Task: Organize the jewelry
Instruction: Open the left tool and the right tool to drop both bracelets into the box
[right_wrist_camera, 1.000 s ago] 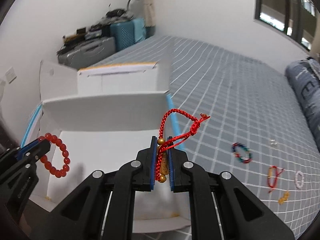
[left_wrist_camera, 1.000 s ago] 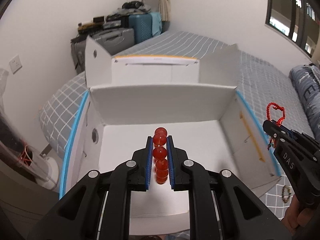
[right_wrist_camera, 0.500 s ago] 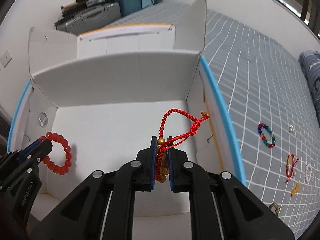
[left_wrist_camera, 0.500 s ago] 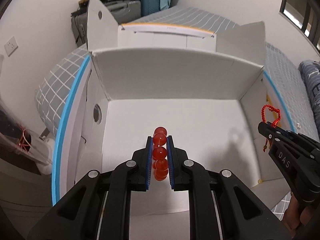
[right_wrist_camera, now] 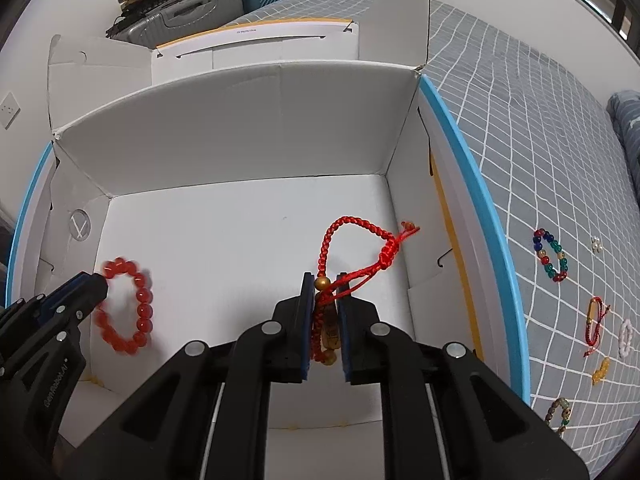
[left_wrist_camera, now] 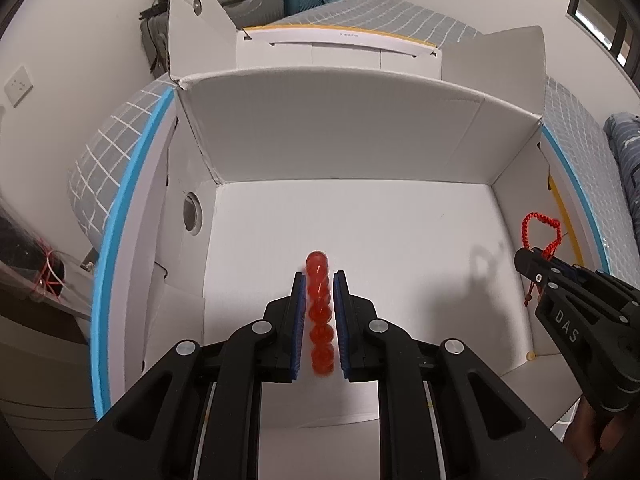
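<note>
A white cardboard box (left_wrist_camera: 352, 148) with blue-edged flaps stands open on the bed; it also shows in the right wrist view (right_wrist_camera: 240, 128). My left gripper (left_wrist_camera: 319, 280) is inside the box, jaws slightly parted, with a red bead bracelet (left_wrist_camera: 319, 312) between them; in the right wrist view the bracelet (right_wrist_camera: 128, 312) hangs blurred at that gripper's tip (right_wrist_camera: 96, 284). My right gripper (right_wrist_camera: 325, 280) is shut on a red braided cord bracelet (right_wrist_camera: 352, 240) with gold beads, over the box's right side. The cord bracelet also shows in the left wrist view (left_wrist_camera: 540, 232).
Several more bracelets lie on the grey checked bedspread right of the box: a multicolour bead one (right_wrist_camera: 551, 255), a red cord one (right_wrist_camera: 595, 320), a white one (right_wrist_camera: 625, 338) and a small bead one (right_wrist_camera: 559, 414). Suitcases (right_wrist_camera: 188, 20) stand behind the bed.
Both grippers have moved forward and down into the open box with their bracelets. The left jaws have parted a little and the bead bracelet now looks blurred.
</note>
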A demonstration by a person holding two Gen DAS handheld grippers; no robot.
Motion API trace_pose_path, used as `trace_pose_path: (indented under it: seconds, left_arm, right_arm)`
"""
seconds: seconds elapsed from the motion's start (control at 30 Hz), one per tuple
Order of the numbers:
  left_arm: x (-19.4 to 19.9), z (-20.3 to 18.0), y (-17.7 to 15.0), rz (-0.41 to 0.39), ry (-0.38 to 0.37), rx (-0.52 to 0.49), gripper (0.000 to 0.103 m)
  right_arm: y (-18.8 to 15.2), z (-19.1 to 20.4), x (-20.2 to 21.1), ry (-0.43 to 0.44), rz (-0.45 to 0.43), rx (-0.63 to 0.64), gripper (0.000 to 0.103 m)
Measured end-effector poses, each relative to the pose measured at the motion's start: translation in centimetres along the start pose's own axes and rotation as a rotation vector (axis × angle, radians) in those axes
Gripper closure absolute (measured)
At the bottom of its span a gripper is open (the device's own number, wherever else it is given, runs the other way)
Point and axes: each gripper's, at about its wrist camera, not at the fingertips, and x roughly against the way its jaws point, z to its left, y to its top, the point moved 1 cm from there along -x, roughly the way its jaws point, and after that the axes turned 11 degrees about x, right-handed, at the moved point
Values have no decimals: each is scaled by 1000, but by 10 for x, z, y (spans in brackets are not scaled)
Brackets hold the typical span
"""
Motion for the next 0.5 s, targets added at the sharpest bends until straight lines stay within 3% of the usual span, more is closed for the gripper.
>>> trace_pose_path:
  seconds: [0.1,0.17,0.23,0.4,0.5]
  left_arm:
    - [2,-2,1,-3,-3,-1,85]
    - [4,-3,0,-7,-2,0,74]
    - [7,-3,0,-18,-3,0,65]
    - [18,0,-1,-60,7,1,38]
    - [23,2,-1,-81,8,3,29]
  right_arm:
    - [1,-1,2,8,-10,-5,83]
    - [1,-2,7,11,-33,-4,62]
    - [1,-2,14,12,-58,-2,53]
    - [2,-5,31,-4,-105,3,37]
    - [4,-8,39,-15,-125,-7,27]
